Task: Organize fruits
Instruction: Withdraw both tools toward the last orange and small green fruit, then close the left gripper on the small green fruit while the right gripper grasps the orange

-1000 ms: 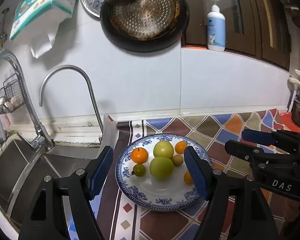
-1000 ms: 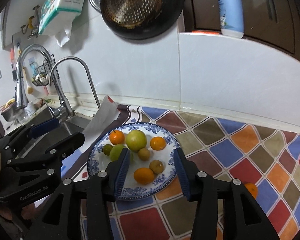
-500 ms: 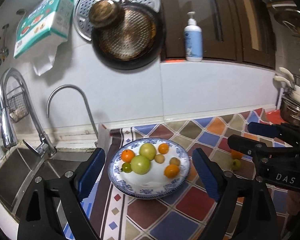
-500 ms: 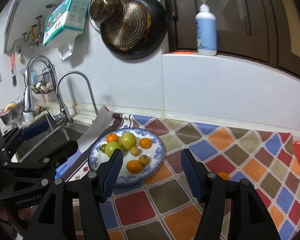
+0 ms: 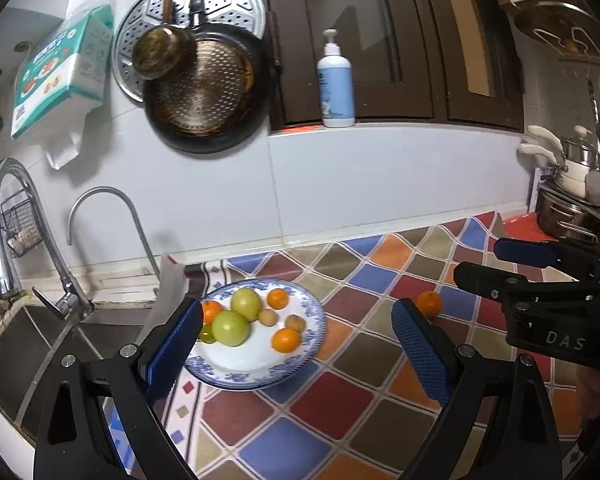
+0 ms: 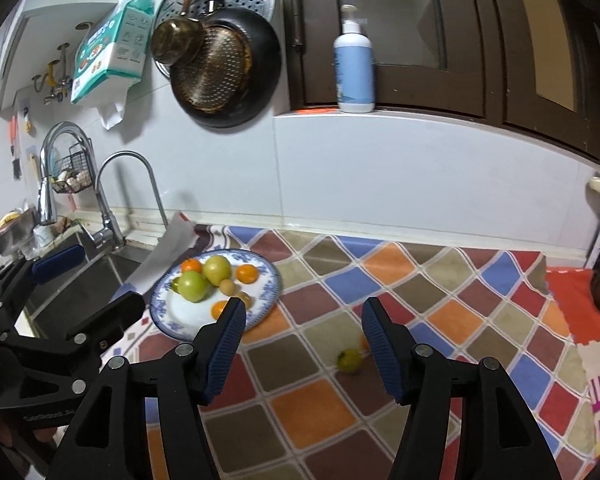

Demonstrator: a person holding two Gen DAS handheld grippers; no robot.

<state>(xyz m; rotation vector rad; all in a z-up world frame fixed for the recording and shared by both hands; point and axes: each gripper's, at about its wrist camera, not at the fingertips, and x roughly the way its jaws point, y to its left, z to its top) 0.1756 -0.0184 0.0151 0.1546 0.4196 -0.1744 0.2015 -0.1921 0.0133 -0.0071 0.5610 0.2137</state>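
Between picks: the left tool [image 5: 296,344], jaws opening and empty, and the right tool [image 6: 304,344], jaws apart and empty, hover above the patchwork-covered counter [image 6: 380,412]; next, likely carry the stray yellow-green fruit [image 6: 349,360] to the blue-rimmed white plate [image 6: 266,304] of fruit.

Both wrist views look obliquely down, sharing the fruit plate [image 5: 312,344] [image 6: 274,280]

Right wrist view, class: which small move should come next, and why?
Probably ease the right tool down toward the small green fruit on the cloth; it lies off the plate, and the tool is empty and open.
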